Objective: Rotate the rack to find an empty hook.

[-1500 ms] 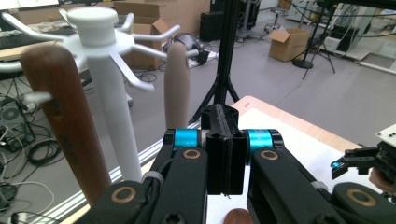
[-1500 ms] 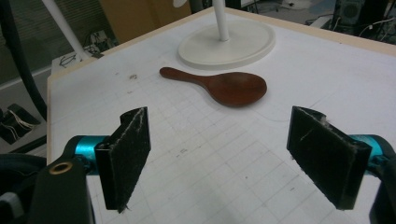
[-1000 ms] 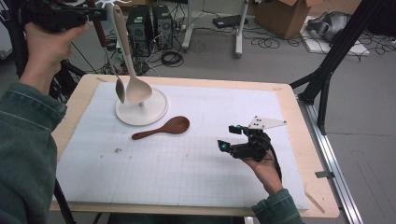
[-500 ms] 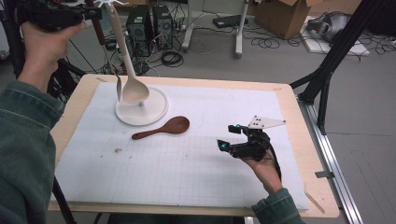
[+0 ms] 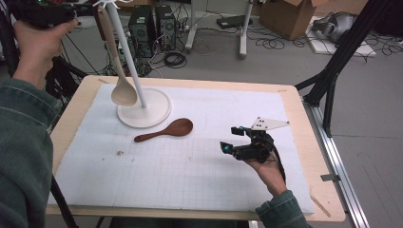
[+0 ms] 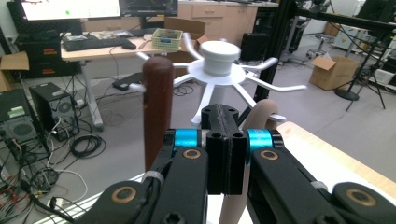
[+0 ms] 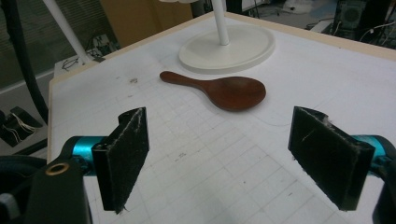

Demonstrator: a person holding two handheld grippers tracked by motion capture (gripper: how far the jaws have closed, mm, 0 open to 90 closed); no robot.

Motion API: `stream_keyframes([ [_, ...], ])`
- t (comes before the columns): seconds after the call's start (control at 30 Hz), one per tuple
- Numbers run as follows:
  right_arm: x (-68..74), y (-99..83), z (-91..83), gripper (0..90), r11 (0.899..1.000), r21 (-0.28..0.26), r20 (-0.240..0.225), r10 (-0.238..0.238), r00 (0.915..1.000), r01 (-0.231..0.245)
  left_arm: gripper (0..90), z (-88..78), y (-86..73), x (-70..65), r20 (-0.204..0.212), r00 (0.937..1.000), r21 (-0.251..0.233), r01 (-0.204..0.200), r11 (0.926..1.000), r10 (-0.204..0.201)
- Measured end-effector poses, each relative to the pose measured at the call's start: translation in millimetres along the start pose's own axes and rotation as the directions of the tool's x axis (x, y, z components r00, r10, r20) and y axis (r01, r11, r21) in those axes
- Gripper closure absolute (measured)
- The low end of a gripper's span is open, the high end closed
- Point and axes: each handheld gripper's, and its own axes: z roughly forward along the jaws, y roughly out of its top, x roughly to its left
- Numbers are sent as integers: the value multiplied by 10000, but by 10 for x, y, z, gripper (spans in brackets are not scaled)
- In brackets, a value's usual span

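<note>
Left tongs [image 6: 223, 140] of mine, clenched on the pale wooden spoon [image 5: 122, 88] at the white rack [image 5: 142, 102], must next hook it on, I judge; right tongs [image 7: 233, 158] rest released near the dark wooden spoon [image 5: 166, 130].

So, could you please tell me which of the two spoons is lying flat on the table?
The dark brown spoon lies flat on the white mat beside the stand's base. The pale wooden spoon hangs in the air, held up near the stand's pole.
</note>
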Motion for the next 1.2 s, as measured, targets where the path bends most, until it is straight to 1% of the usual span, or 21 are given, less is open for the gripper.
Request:
stream_keyframes([
  [0.07, -10, -1, -2, 198, 10000, -37, -18, -46, 10000, 46, 896, -5, -4, 19, -61, 10000, 60, -60, 10000, 61],
  [0.13, -13, -3, -8, 198, 10000, -19, -20, 45, 10000, -45, 896, -18, -4, 31, -48, 10000, 102, -82, 9999, 83],
  [0.2, -23, -3, -9, 198, 10000, -22, 2, 18, 10000, -18, 896, -37, -5, 34, -31, 9999, 150, -123, 9998, 123],
  [0.27, -25, -4, -8, 198, 10000, -22, -6, 55, 10000, -55, 896, -71, -8, 24, 40, 9999, 227, -158, 9996, 158],
  [0.37, -17, -3, -11, 198, 10000, -40, 17, 16, 10000, -16, 896, -122, -14, -9, 274, 9995, 153, -180, 9997, 176],
  [0.4, -15, -2, -13, 198, 10000, -58, 31, 2, 10000, -2, 896, -142, -14, -36, 333, 9990, 220, -305, 9993, 297],
  [0.43, -10, -2, -16, 198, 10000, -48, 39, 7, 10000, -7, 896, -153, -16, -55, 382, 9987, 183, -329, 9993, 322],
  [0.47, -8, -2, -16, 198, 10000, -55, 44, -13, 10000, 13, 896, -173, -16, -85, 532, 9980, 142, -351, 9993, 343],
  [0.63, 13, 0, -21, 198, 10000, -50, 76, -79, 9999, 79, 896, -230, -3, -222, 849, 9946, 57, -599, 9982, 592],
  [0.73, 26, 2, -17, 197, 10000, -35, 64, -77, 10000, 77, 896, -220, 8, -287, 1047, 9922, 25, -690, 9976, 683],
  [0.87, 43, 10, -14, 193, 9999, -69, 107, -129, 9999, 129, 896, -149, 7, -378, 1267, 9891, 63, -764, 9971, 750],
  [0.93, 42, 10, -16, 193, 9999, -70, 104, -127, 9999, 127, 896, -113, 6, -399, 1276, 9890, 48, -763, 9971, 751],
  [1.0, 45, 9, -13, 192, 9999, -47, 117, -114, 9999, 115, 896, -74, 5, -396, 1153, 9911, 32, -680, 9977, 672],
  [1.07, 44, 11, -8, 192, 9998, -72, 110, -210, 9997, 211, 896, -52, 2, -371, 1041, 9930, 23, -563, 9984, 557],
  [1.2, 45, 9, -4, 192, 9998, -41, 60, -180, 9998, 180, 896, -28, -8, -328, 778, 9957, 93, -516, 9986, 508],
])
